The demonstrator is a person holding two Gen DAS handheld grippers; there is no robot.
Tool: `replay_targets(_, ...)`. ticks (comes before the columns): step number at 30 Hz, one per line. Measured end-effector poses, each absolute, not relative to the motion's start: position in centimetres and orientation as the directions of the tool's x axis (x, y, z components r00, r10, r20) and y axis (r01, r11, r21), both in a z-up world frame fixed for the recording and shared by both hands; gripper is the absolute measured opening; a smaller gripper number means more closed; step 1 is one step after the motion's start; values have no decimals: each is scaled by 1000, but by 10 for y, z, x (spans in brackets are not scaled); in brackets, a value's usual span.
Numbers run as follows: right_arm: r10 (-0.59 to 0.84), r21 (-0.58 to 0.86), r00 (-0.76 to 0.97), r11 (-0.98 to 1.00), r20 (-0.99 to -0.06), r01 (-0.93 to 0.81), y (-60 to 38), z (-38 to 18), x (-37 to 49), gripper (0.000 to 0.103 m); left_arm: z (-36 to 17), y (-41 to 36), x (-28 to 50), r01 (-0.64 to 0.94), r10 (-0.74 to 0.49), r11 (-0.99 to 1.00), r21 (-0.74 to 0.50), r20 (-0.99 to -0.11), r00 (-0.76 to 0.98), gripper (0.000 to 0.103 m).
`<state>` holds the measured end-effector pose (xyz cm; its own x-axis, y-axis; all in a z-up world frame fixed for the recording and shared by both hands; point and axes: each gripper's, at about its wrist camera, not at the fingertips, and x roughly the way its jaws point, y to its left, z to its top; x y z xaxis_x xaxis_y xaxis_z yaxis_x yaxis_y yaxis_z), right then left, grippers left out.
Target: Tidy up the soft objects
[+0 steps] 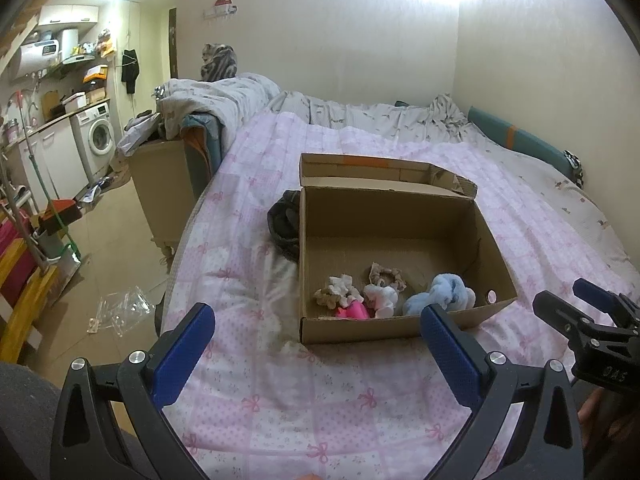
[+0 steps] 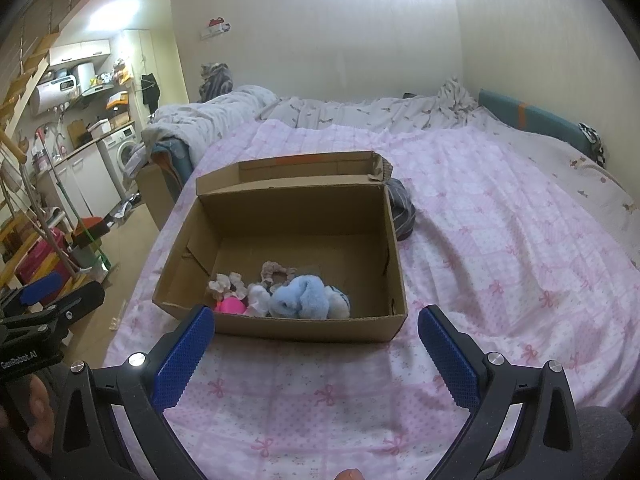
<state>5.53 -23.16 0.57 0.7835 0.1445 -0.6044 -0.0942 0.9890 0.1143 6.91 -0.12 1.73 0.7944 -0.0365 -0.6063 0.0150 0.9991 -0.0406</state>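
Note:
An open cardboard box (image 1: pixel 400 216) (image 2: pixel 300 208) rests on the pink patterned bedspread. Along its near wall lie soft items: a fluffy blue scrunchie (image 1: pixel 440 296) (image 2: pixel 300 298), a white one (image 1: pixel 380 296) (image 2: pixel 258 298), a bright pink one (image 1: pixel 352 312) (image 2: pixel 230 305), and beige ones (image 1: pixel 334 290) (image 2: pixel 226 284). A dark striped cloth (image 1: pixel 285 220) (image 2: pixel 402 210) is bunched against the box's outer side. My left gripper (image 1: pixel 316 344) is open and empty, short of the box. My right gripper (image 2: pixel 316 344) hovers open and empty before the box's near wall.
The bed (image 2: pixel 500 220) stretches far and right to a wall, with a grey duvet (image 1: pixel 360 112) heaped at the back. Left of the bed are a tiled floor with clear plastic bags (image 1: pixel 124 310), a bedside cabinet (image 1: pixel 164 184) and a washing machine (image 1: pixel 98 136).

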Motion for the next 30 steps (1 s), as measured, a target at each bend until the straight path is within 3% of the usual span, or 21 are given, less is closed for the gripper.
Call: replay_targets(30,147,111,781,989,-607,-100,-233,7,55,103,12,-2,68,29,-45,999,-37,-599,800,102)
